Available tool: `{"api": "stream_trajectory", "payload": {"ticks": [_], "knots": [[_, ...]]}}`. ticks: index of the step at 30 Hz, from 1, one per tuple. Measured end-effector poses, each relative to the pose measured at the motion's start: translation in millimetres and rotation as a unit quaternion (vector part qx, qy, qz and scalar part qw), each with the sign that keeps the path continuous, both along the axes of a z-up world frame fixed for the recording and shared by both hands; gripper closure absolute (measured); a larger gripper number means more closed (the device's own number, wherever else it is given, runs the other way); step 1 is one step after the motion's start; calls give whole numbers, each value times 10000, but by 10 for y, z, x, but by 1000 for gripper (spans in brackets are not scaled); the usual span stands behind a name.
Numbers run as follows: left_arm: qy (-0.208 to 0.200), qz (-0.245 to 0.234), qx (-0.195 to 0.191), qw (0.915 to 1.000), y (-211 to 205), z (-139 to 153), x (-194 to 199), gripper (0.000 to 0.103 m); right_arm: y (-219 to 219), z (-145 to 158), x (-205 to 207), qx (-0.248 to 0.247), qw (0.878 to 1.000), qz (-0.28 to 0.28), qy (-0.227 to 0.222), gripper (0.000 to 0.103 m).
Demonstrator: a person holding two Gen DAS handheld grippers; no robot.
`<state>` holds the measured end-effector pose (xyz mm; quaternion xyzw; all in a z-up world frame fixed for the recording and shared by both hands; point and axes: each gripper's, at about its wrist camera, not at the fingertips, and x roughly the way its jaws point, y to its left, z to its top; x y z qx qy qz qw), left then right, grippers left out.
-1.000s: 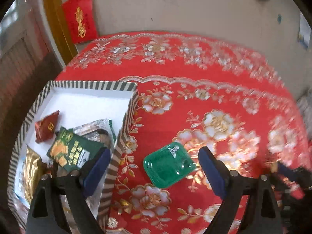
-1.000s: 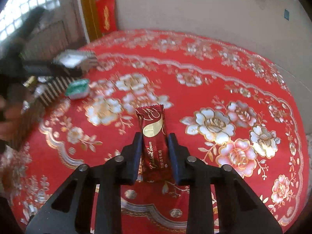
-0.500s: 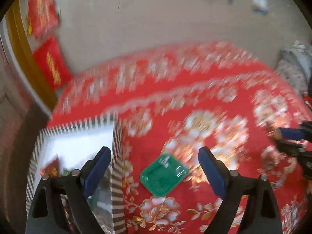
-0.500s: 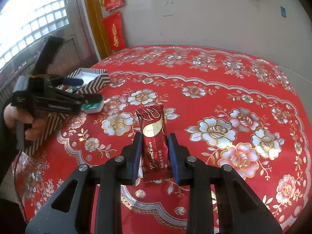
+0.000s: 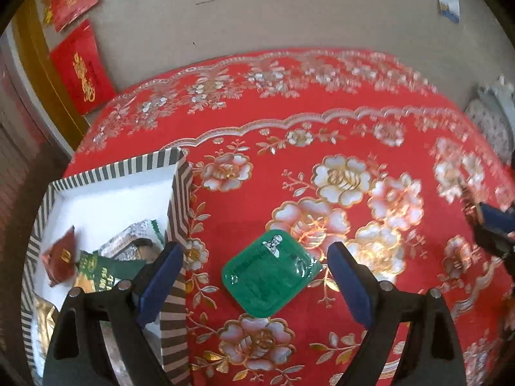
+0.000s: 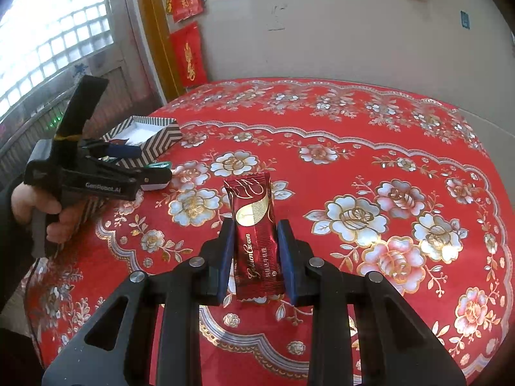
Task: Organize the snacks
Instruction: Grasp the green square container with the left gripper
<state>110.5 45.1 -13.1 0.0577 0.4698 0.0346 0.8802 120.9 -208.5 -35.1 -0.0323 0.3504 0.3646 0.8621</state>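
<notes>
Over a round table [image 5: 370, 135] draped in red floral cloth, the left gripper [image 5: 254, 276] hangs with its jaws spread wide around a green sealed snack cup [image 5: 270, 273] lying on the cloth just beside the striped box [image 5: 180, 193] — pads clear of it on both sides. Compared with a second ago, the cup sits more squarely between the blue pads and the view has rolled, which suggests the hand has been lining up for a pick rather than closing. The box already holds several packets. The right gripper [image 6: 254, 254] stays clamped narrowly on a dark red wafer bar [image 6: 256, 241], upright above the cloth — apparently waiting its turn for the box.
</notes>
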Motion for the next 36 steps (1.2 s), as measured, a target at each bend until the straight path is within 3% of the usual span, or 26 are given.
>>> {"api": "stream_trajectory", "payload": {"ticks": [3,7,13,15,19,24,29,36], "knots": [[103,-86,-26,9999,-56,-46,14,11,0,4,-11,-2,10000,22,-19,77],[274,-57,-289,9992,-39,-109,-9,38,-12,8,-9,39,10000,-2,0,77],[242,170,-538,9981,13,-83,-101,39,-43,14,3,117,9999,-57,22,77],[100,256,-805,9964,23,-10,-198,39,-64,16,13,167,9998,-80,46,77],[-336,254,-895,9951,-183,132,-398,39,-112,11,49,273,9994,-177,119,77],[-993,27,-316,9946,-589,135,-516,39,-142,10,64,342,9990,-251,140,77],[-1361,17,-129,9906,-629,211,-508,39,-149,15,53,337,9990,-253,129,77],[-1202,219,-253,9922,-478,148,-531,39,-48,62,-60,89,9997,-112,-178,77]]}}
